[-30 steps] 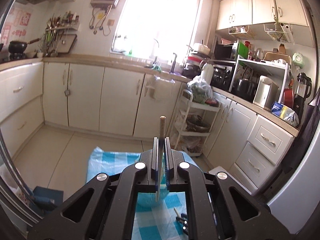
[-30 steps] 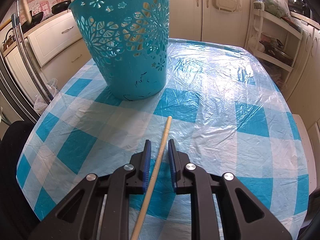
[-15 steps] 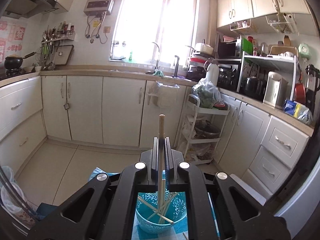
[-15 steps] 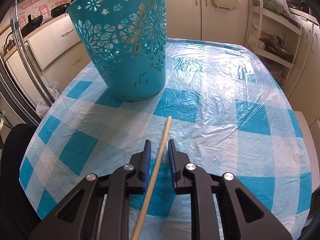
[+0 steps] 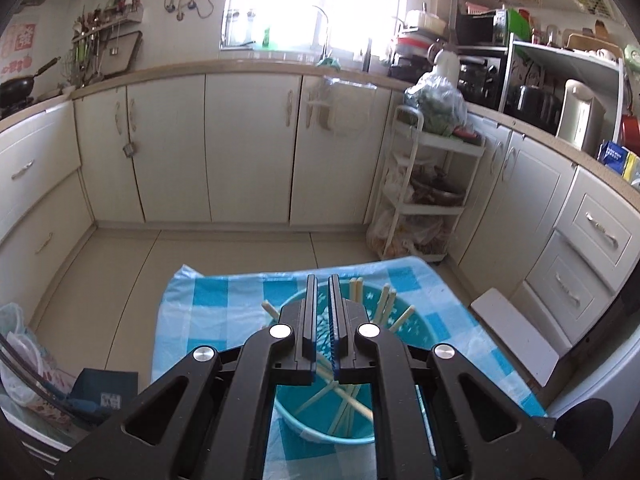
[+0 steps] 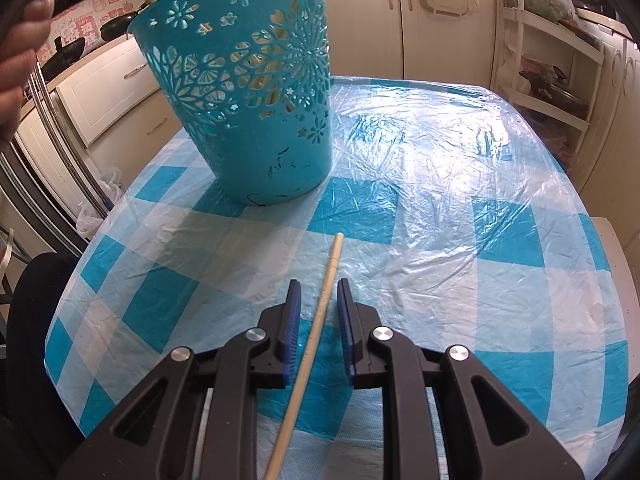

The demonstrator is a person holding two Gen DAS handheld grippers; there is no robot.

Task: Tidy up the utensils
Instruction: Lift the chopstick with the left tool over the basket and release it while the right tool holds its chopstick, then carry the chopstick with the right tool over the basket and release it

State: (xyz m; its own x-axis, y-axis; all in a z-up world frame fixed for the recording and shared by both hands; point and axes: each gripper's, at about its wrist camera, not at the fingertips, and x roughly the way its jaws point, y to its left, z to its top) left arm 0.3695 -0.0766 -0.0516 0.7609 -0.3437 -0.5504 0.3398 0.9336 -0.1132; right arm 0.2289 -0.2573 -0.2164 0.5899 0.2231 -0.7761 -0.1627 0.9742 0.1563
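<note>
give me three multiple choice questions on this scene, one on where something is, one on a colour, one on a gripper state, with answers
1. Where does the loose chopstick lie?
A. on the tablecloth between the right gripper's fingers
B. inside the basket
C. on the floor

2. What colour is the basket?
A. red
B. turquoise
C. white

3. What is the left gripper doing?
A. gripping a chopstick
B. gripping the basket's rim
C. holding nothing, above the basket

Answers:
1. A: the chopstick rests flat on the checked tablecloth, running between the open fingers of the right gripper.
2. B: its perforated wall is turquoise.
3. C: the gap between its fingers is bare, and chopsticks stand in the basket below.
</note>
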